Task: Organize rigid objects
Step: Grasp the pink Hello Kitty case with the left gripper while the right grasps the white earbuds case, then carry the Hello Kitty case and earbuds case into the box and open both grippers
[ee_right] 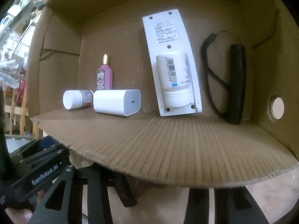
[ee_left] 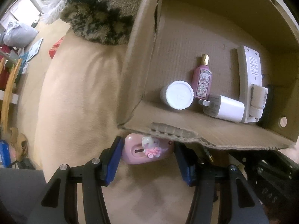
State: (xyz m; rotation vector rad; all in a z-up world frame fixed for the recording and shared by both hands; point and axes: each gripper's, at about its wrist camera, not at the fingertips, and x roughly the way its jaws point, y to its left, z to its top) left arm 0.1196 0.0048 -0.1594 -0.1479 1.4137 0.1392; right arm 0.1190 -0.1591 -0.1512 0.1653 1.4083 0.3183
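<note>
Left wrist view: cardboard box (ee_left: pixel 142 71) sits on a beige cushion (ee_left: pixel 78 93), its near flap (ee_left: pixel 186 132) folded down toward the camera.
Left gripper (ee_left: pixel 148 155): blue pads (ee_left: pixel 114 156) spread wide, either side of a pink toy (ee_left: pixel 147 149) with a white cat figure on it; left pad just beside it, right pad near; contact cannot be told.
Pink toy: lies on the cushion, partly under the flap's torn edge, outside the box.
Inside the box: white-capped jar (ee_left: pixel 177 95) on its side, pink perfume bottle (ee_left: pixel 202 80), white charger (ee_left: pixel 222 108), white remote (ee_left: pixel 249 78) with a small white bottle (ee_left: pixel 258 100) lying on it.
Right wrist view: looks into the same box (ee_right: pixel 61 56) over the flap (ee_right: pixel 168 145).
Contents: jar (ee_right: pixel 77 99) and charger (ee_right: pixel 117 101) touching, perfume bottle (ee_right: pixel 104 74) behind them, remote (ee_right: pixel 168 37) with the bottle (ee_right: pixel 174 78) on its lower half, black corded item (ee_right: pixel 236 82) near the right wall.
Right gripper: fingertips hidden beneath the flap; cannot tell whether spread or pressed together.
Lower left corner: the left gripper's black body (ee_right: pixel 39 169).
</note>
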